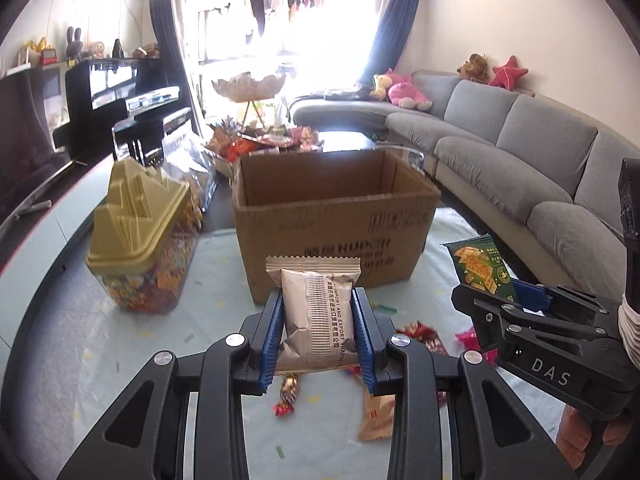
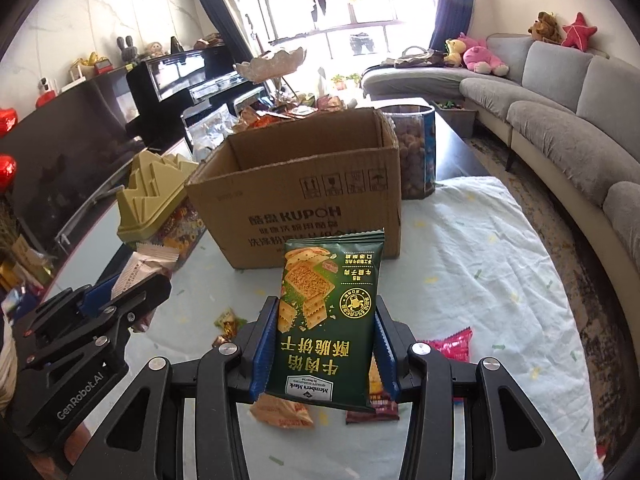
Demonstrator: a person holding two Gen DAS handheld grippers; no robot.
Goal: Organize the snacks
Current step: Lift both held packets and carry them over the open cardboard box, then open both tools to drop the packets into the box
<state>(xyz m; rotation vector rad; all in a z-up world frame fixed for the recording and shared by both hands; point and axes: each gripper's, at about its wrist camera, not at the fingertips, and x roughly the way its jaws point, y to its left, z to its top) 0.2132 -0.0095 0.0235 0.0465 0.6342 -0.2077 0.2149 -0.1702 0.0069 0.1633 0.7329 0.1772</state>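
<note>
My left gripper (image 1: 318, 300) is shut on a beige snack packet (image 1: 316, 316), held above the table in front of an open cardboard box (image 1: 332, 224). My right gripper (image 2: 326, 312) is shut on a dark green cracker packet (image 2: 328, 320), also held up before the box (image 2: 296, 208). The right gripper with its green packet (image 1: 480, 268) shows at the right of the left wrist view. The left gripper with the beige packet (image 2: 140, 272) shows at the left of the right wrist view. Loose snack packets (image 1: 374, 420) and candies (image 1: 288, 392) lie on the table below.
A clear jar with a gold lid (image 1: 140, 240) stands left of the box. A clear tub of snacks (image 2: 416, 152) stands behind the box on the right. More snacks and a tiered stand (image 1: 252, 120) sit beyond. A grey sofa (image 1: 520, 152) runs along the right.
</note>
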